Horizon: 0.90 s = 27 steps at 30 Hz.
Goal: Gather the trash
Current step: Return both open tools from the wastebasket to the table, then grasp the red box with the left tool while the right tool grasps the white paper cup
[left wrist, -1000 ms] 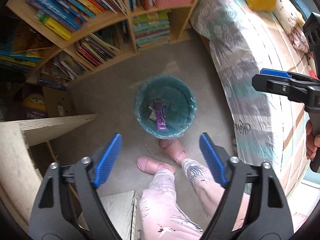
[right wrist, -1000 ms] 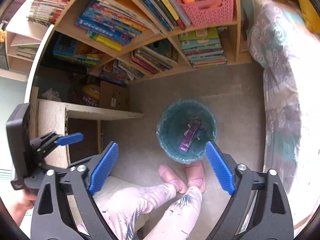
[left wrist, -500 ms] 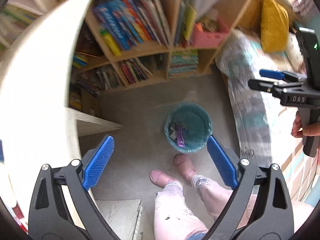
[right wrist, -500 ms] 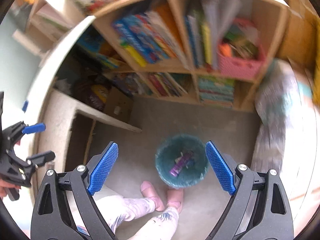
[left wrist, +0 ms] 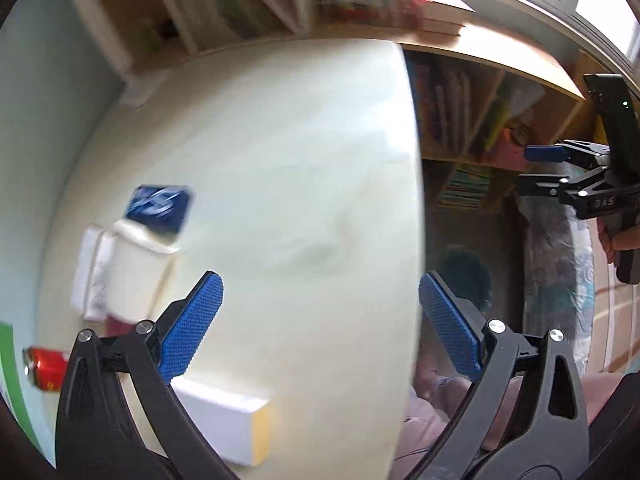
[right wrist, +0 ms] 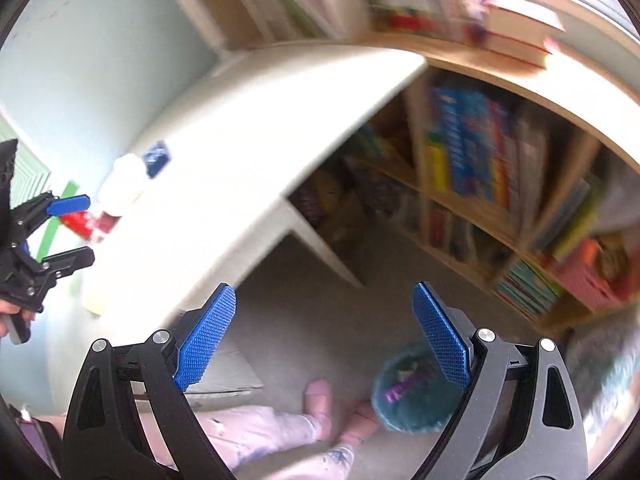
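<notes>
**Back to the desk for more trash**

Pale desk [left wrist: 300, 200] is filling my left view, bookshelves [right wrist: 480, 168] blurring behind. My left gripper [left wrist: 320, 328] has just been opening its jaws, now spread wide with nothing between them; my right gripper [right wrist: 324, 340] is hanging spread and empty too. The teal bin [right wrist: 412, 400] is sitting on the floor by my feet, a purple wrapper [right wrist: 404, 386] inside. I'm judging this as the reach for another piece: perhaps the red can [left wrist: 46, 368] or blue packet [left wrist: 160, 206]. Only "DAS" is reading, on the right gripper's body.
</notes>
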Motion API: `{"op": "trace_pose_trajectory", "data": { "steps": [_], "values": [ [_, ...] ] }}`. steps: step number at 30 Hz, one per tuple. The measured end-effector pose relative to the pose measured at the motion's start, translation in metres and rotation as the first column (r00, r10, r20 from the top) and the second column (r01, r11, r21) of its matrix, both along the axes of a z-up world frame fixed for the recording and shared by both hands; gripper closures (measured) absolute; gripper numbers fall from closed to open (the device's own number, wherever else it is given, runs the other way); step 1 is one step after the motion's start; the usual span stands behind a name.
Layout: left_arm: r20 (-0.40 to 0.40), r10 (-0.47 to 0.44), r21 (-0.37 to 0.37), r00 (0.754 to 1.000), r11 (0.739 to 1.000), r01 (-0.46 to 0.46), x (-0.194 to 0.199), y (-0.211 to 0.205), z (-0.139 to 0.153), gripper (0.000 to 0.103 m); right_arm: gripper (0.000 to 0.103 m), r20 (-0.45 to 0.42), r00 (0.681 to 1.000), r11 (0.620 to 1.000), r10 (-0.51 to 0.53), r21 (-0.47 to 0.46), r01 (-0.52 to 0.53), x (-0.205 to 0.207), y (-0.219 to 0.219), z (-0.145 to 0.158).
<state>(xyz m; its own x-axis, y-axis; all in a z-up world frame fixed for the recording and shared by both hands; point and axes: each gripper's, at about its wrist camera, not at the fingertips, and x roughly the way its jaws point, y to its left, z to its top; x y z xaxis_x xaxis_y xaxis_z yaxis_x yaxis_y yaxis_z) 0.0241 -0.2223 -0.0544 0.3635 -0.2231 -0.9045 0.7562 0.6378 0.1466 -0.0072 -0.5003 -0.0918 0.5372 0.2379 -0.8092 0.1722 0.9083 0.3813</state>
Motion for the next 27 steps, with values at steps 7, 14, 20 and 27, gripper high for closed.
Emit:
{"op": "trace_pose_trajectory", "data": {
  "steps": [7, 14, 20, 27],
  "values": [
    [0.029, 0.193, 0.017, 0.981, 0.981, -0.194, 0.039, 0.077, 0.009, 0.007, 0.013, 0.071, 0.973, 0.975, 0.219, -0.034, -0.217, 0.061, 0.059, 0.026],
    [0.051, 0.331, -0.013, 0.942, 0.943, -0.331, 0.056, 0.134, 0.016, 0.007, 0.013, 0.092, 0.909, 0.914, 0.405, -0.076, -0.400, 0.114, 0.127, 0.046],
    [0.040, 0.401, -0.034, 0.915, 0.916, -0.400, 0.071, 0.166, 0.015, 0.007, 0.014, 0.108, 0.855, 0.861, 0.508, -0.096, -0.500, 0.149, 0.180, 0.055],
    [0.016, 0.433, -0.036, 0.901, 0.901, -0.432, 0.084, 0.201, 0.002, 0.007, 0.015, 0.094, 0.810, 0.815, 0.579, -0.091, -0.572, 0.177, 0.223, 0.051]
  ]
}}
